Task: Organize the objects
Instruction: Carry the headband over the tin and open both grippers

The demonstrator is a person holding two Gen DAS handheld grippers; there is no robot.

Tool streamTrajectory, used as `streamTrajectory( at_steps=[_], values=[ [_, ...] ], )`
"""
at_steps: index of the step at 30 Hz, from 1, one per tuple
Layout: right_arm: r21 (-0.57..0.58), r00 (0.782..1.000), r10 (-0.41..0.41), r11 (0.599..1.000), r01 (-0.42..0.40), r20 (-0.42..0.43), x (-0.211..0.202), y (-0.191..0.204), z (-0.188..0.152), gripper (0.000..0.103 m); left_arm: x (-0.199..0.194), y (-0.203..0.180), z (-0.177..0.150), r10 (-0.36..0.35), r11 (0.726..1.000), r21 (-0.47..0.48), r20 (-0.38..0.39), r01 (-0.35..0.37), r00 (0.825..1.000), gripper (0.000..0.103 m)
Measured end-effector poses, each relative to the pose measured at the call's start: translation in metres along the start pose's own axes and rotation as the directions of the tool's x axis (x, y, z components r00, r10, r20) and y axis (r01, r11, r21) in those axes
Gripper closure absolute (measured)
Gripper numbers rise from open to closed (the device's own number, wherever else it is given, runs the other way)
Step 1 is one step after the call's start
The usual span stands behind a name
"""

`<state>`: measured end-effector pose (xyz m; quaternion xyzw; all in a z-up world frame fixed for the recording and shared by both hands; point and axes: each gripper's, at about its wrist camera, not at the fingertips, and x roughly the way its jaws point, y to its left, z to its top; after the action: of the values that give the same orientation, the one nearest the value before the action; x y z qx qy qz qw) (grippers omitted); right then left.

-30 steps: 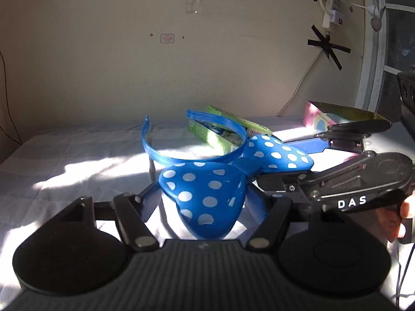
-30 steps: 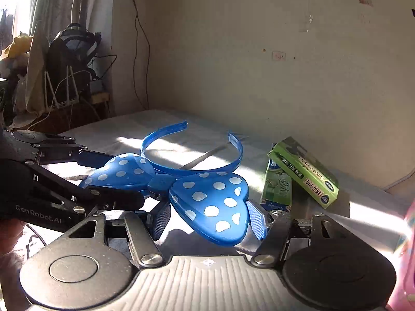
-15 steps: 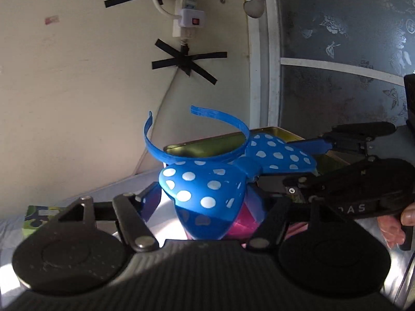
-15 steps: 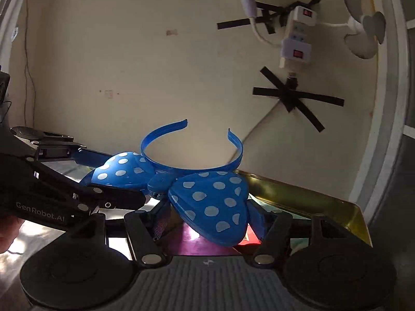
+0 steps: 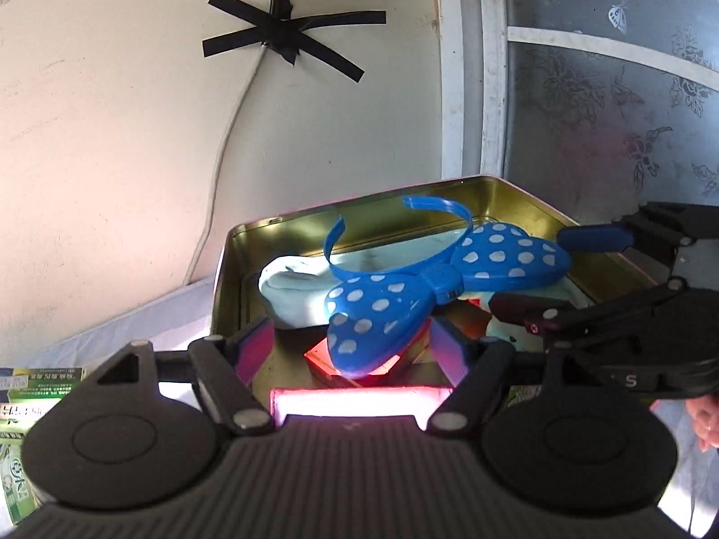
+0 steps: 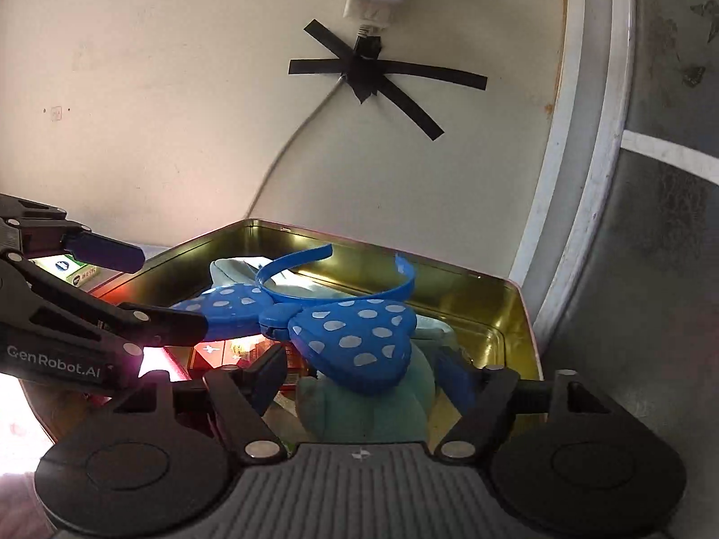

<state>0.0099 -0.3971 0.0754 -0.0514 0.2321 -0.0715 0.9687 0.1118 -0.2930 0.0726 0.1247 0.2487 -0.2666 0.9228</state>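
A blue headband with a white-dotted bow (image 5: 422,287) hangs over an open gold tin box (image 5: 251,233). My left gripper (image 5: 350,341) is shut on the bow's left lobe. My right gripper (image 6: 364,368) is shut on the bow's right lobe (image 6: 359,337). Each gripper shows in the other's view: the right one at the bow's far lobe (image 5: 584,269), the left one beside the other lobe (image 6: 135,287). The headband's arc (image 6: 341,283) points away, toward the wall. The box (image 6: 503,296) holds a pale blue plush toy (image 6: 373,408) and red packets (image 5: 332,359).
Green cartons (image 5: 27,408) lie on the white cloth left of the box, also seen in the right wrist view (image 6: 76,269). A cream wall with a taped cable (image 5: 278,40) stands just behind the box. A frosted glass door (image 5: 606,103) is to the right.
Both grippers carried the headband from the sunlit cloth to the right, then lowered it over the open tin box. The box interior has come into view below the bow.
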Motion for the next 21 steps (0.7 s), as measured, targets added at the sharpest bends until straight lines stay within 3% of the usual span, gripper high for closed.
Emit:
streamTrajectory(
  at_steps=[3, 13, 21],
  values=[
    [-0.014, 1.0, -0.008, 1.0, 0.008, 0.028, -0.014, 0.0, -0.003, 0.029, -0.011, 0.002, -0.004, 0.049, 0.999, 0.002, -0.024, -0.049, 0.999, 0.023],
    [0.163, 0.994, 0.028, 0.986, -0.045, 0.106, -0.073, -0.006, -0.013, 0.029, -0.061, 0.01, -0.022, 0.066, 0.996, -0.05, -0.043, -0.068, 0.997, 0.023],
    [0.243, 0.989, 0.071, 0.965, -0.101, 0.13, -0.108, 0.017, -0.023, 0.03, -0.095, 0.02, -0.042, 0.093, 0.993, -0.064, -0.031, -0.095, 0.995, 0.023]
  ],
)
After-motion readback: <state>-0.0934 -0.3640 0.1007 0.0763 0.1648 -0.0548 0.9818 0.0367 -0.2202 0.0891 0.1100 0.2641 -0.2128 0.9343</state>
